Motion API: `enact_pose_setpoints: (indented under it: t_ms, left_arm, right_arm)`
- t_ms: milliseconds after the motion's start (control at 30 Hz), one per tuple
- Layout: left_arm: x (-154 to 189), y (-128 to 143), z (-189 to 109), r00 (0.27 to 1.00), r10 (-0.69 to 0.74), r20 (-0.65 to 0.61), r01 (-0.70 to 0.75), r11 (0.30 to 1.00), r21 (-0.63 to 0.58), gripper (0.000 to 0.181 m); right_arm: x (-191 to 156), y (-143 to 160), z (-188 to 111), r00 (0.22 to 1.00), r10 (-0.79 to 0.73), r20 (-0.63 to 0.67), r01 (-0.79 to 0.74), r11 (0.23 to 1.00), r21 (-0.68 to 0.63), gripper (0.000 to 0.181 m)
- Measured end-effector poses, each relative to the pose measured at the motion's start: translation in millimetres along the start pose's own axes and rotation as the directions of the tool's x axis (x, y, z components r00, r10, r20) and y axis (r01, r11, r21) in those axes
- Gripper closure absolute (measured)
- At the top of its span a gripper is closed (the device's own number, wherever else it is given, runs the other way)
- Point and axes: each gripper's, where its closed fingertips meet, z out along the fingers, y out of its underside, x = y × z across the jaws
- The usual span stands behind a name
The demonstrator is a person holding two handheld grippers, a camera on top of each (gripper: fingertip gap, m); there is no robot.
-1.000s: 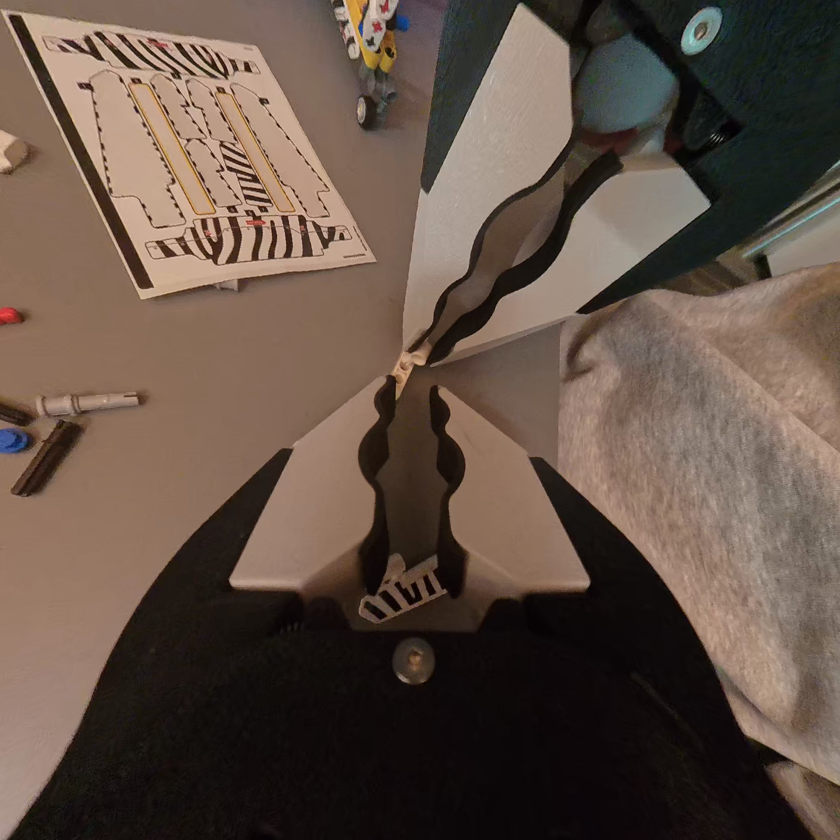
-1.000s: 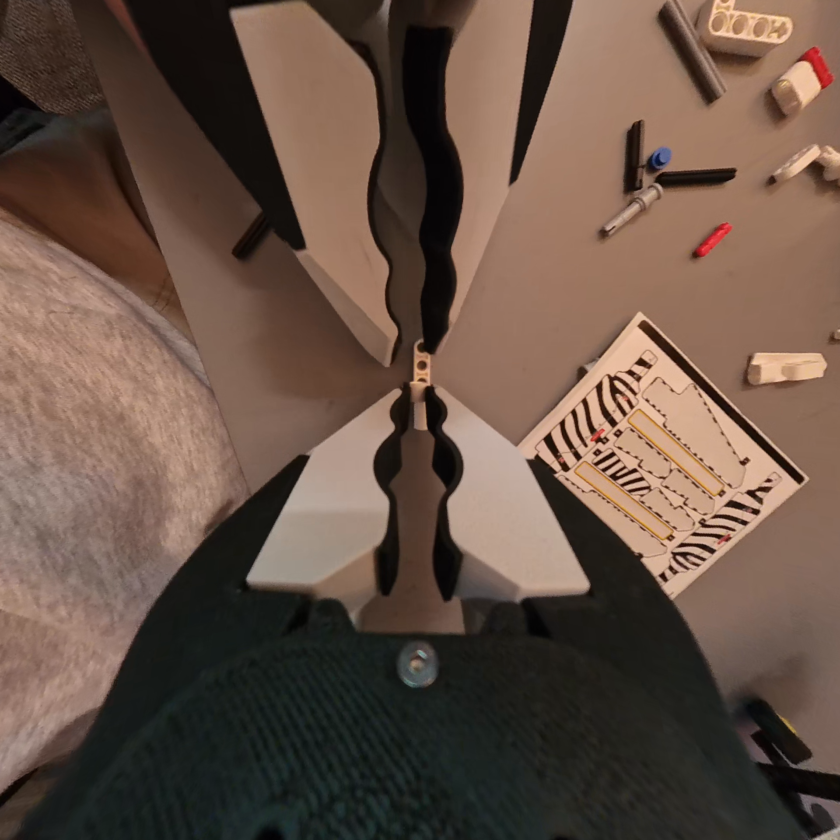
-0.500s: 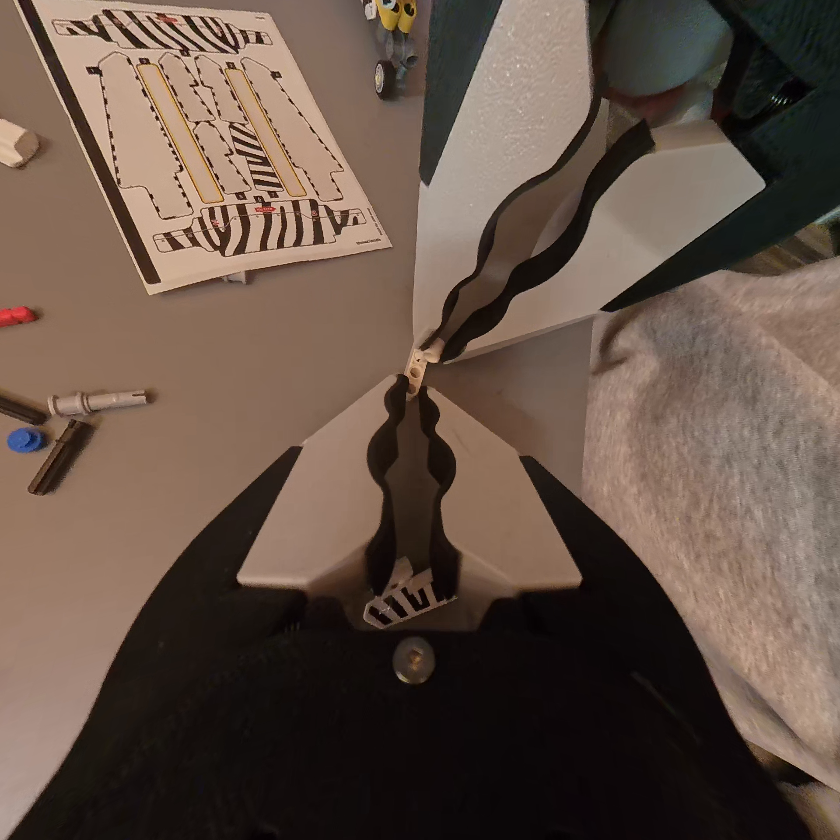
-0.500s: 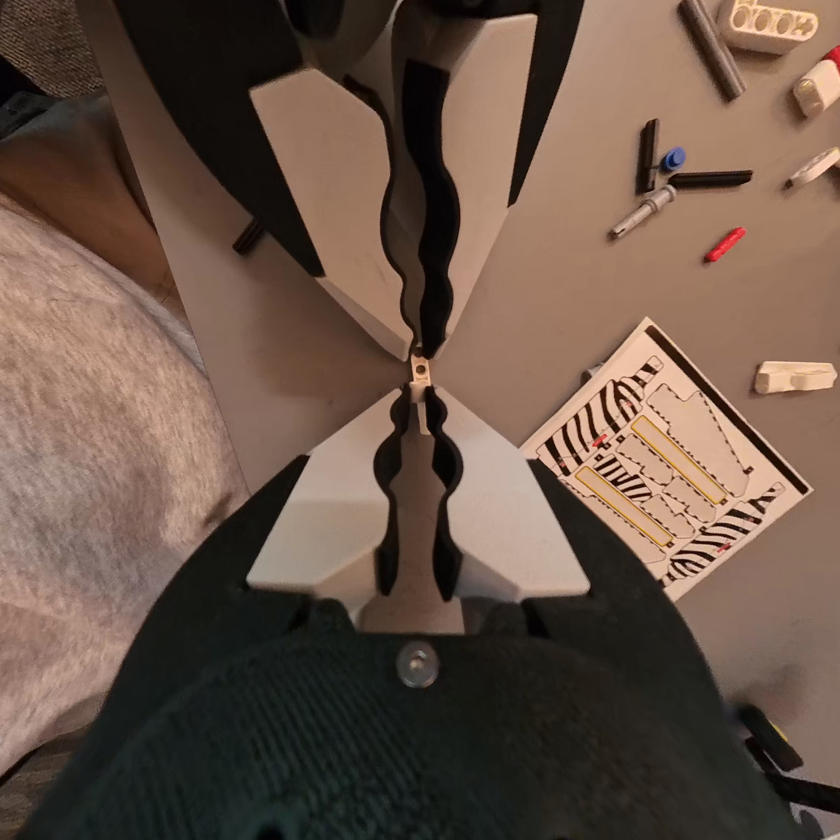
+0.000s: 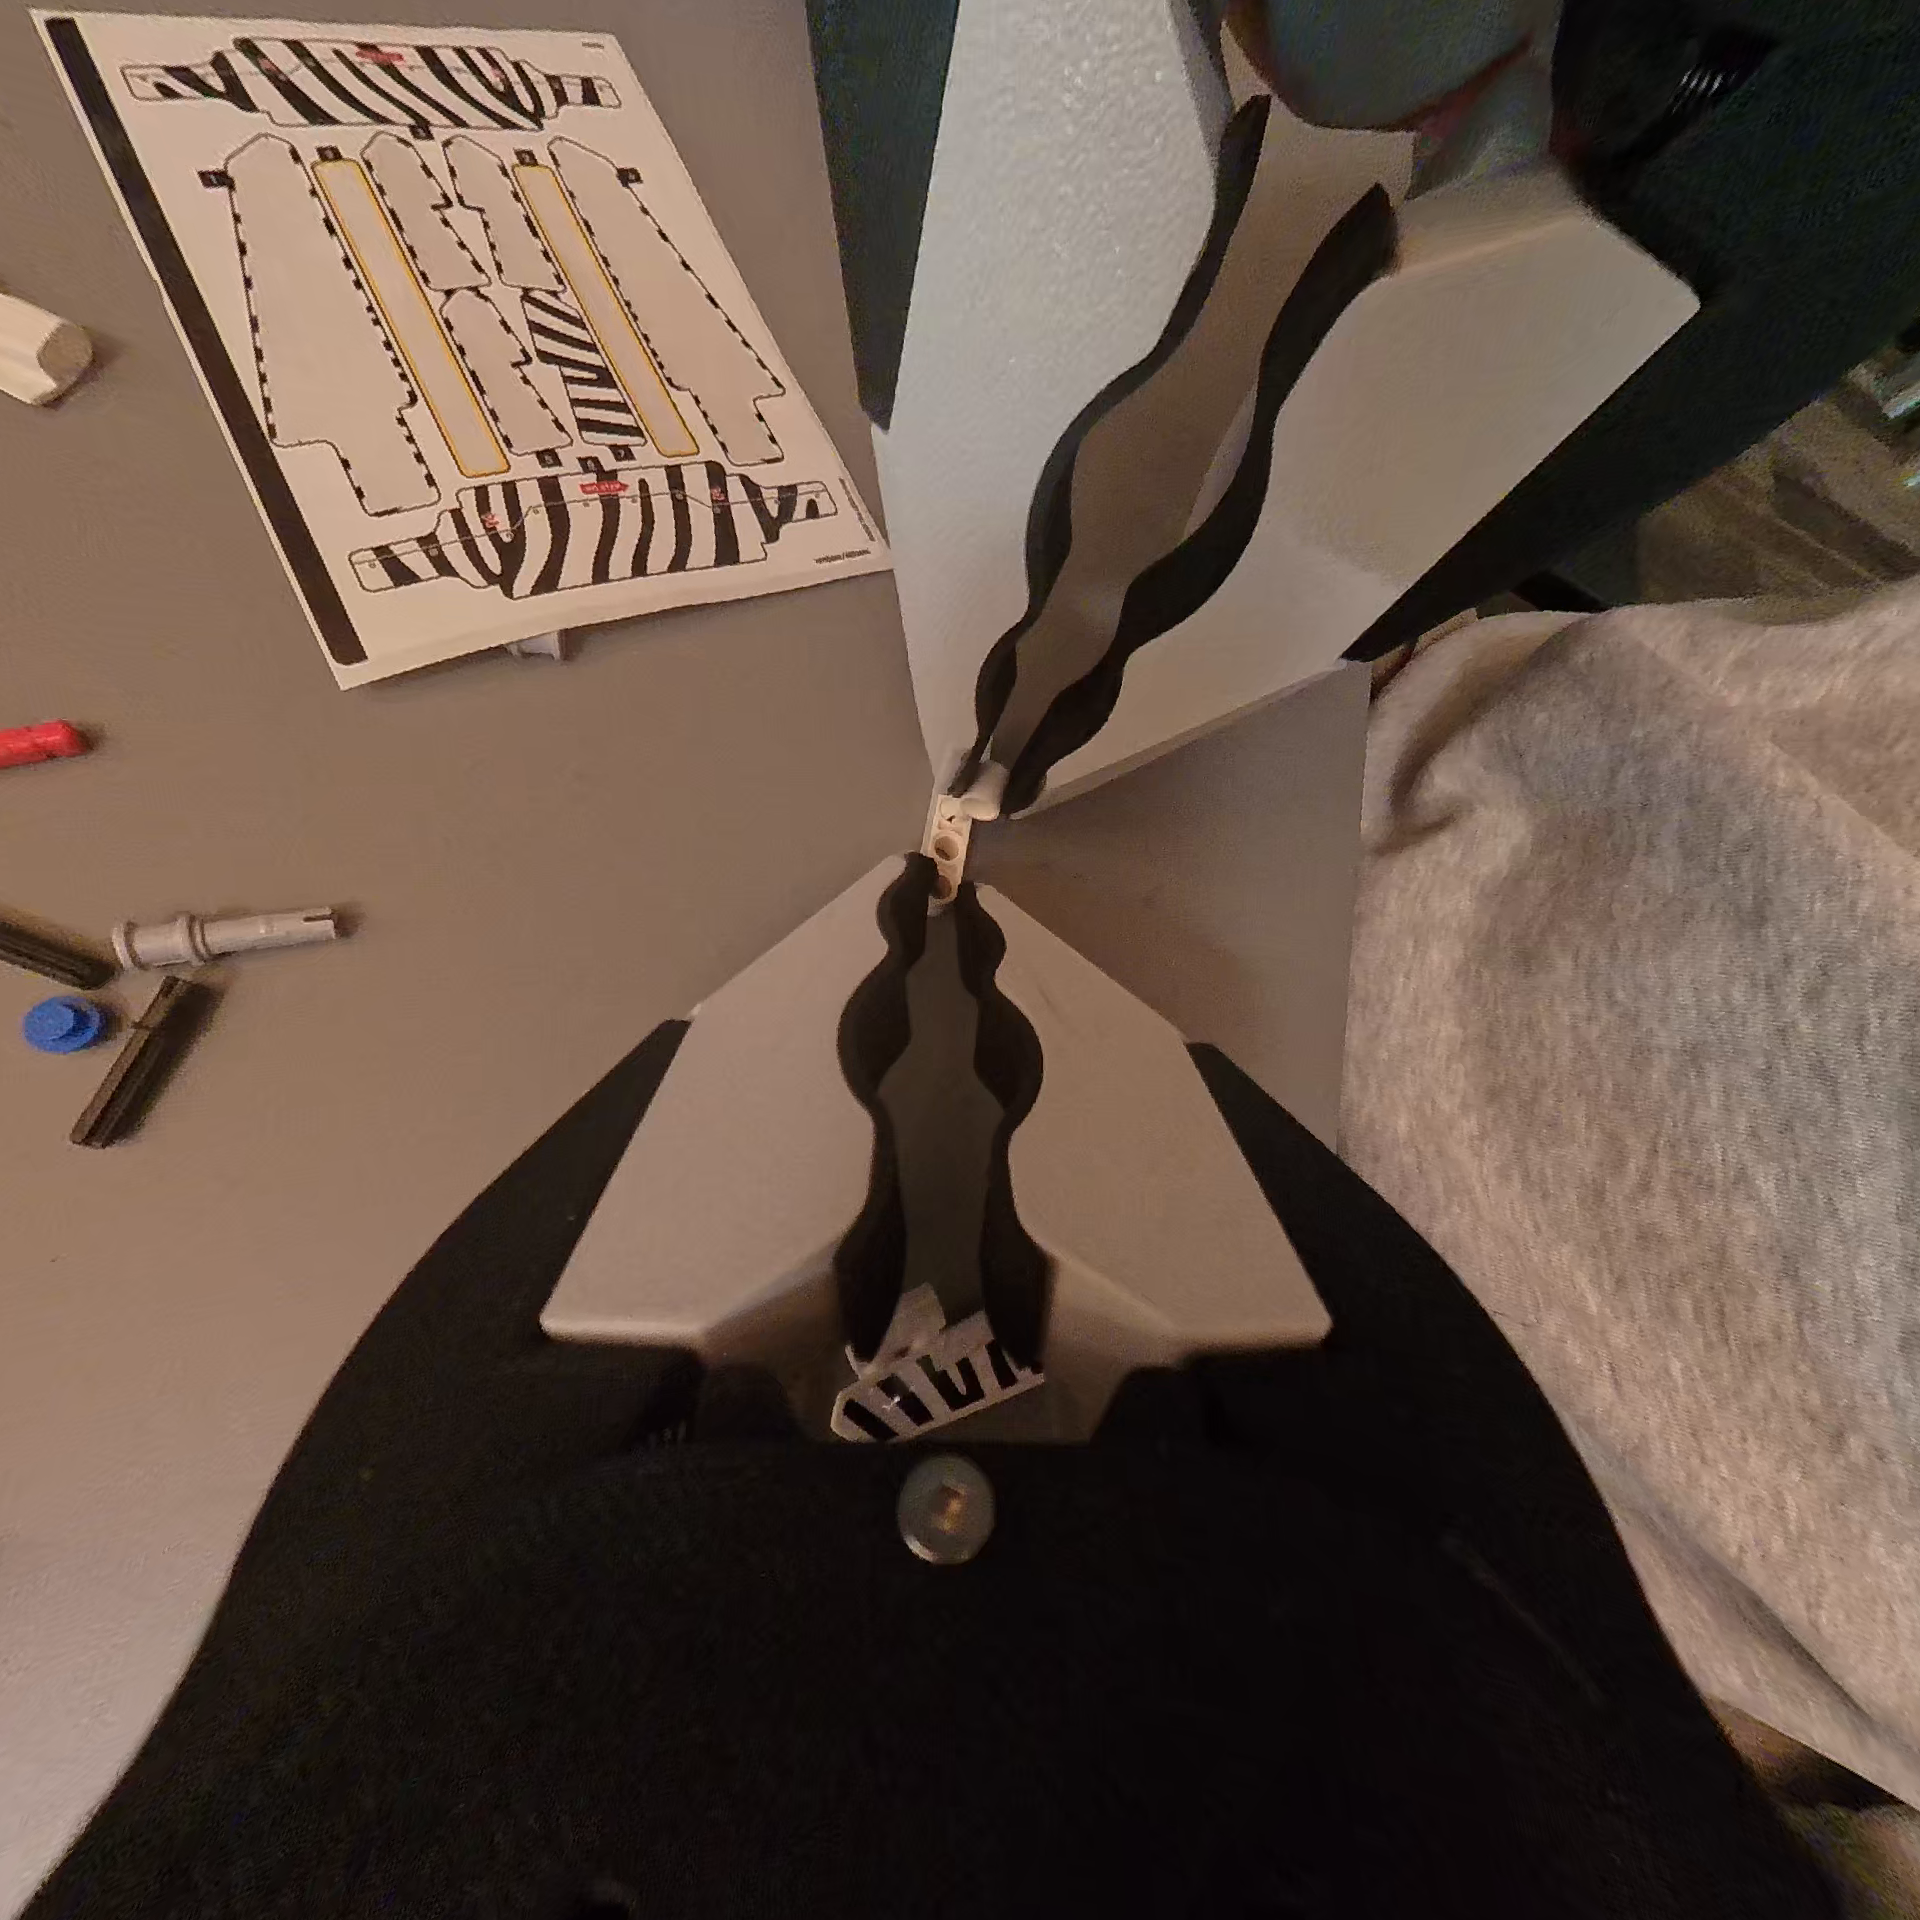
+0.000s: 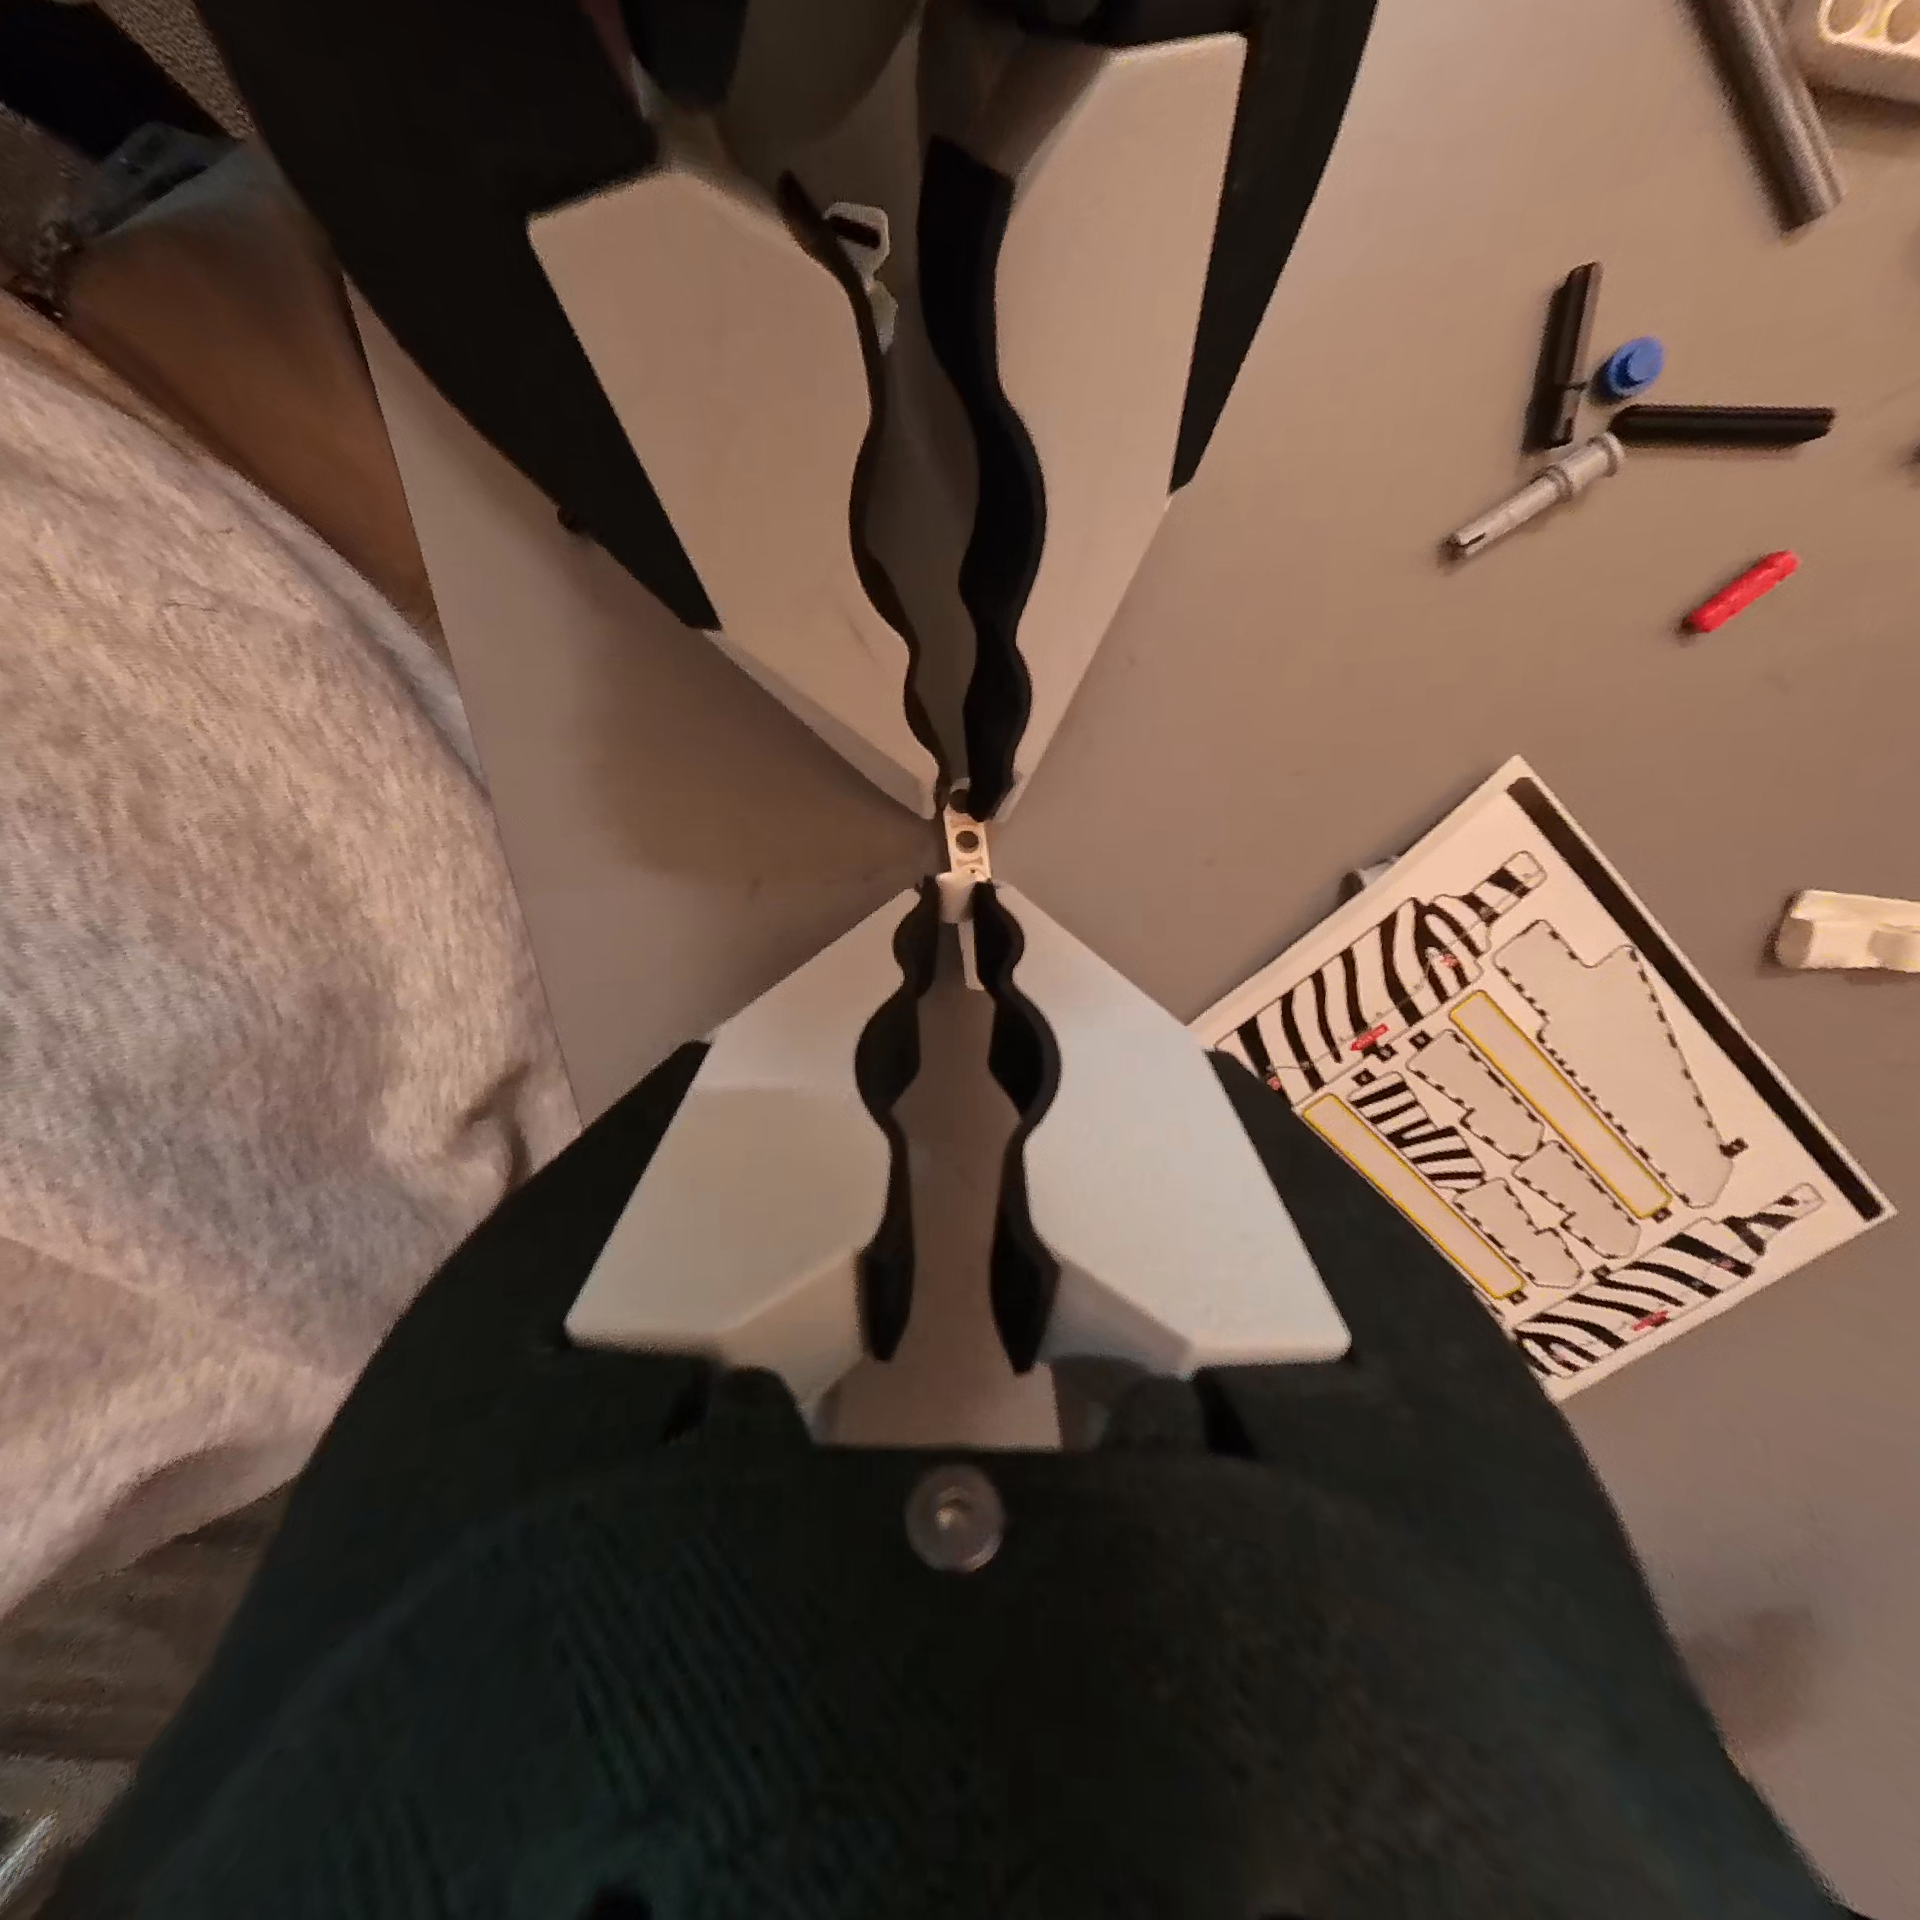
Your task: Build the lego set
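left gripper [image 5: 940,883]: tips pinched on small white lego piece [image 5: 951,831], pointing up-frame
right gripper [image 6: 956,899]: nose to nose, clamped on the piece's other end
piece: held above grey table [image 5: 468,790], near sticker sheet [image 5: 468,332]

You see a zebra-striped black-and-white sticker sheet [image 5: 457,332] with yellow outlines on the grey table [image 5: 520,831], beside a red piece [image 5: 36,743] and blue stud [image 5: 62,1023].

Grey tabletop [image 5: 416,1195], warm dim light.
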Motion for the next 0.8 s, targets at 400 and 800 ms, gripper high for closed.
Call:
enact_pose_setpoints:
  t_ms: [400,800]
  left_arm:
    - [-1.5,-0.4,0.5,1.0,-0.021,-0.013,0.021,1.0,0.0,0.176]
    - [-2.8,-1.1,0.4,0.999,-0.039,-0.021,0.039,0.999,0.005,0.176]
  right_arm:
    - [5.4,-2.0,1.5,1.0,0.026,0.005,-0.026,1.0,0.013,0.176]
    - [7.2,0.6,6.3,0.996,-0.084,0.025,0.084,0.996,0.005,0.175]
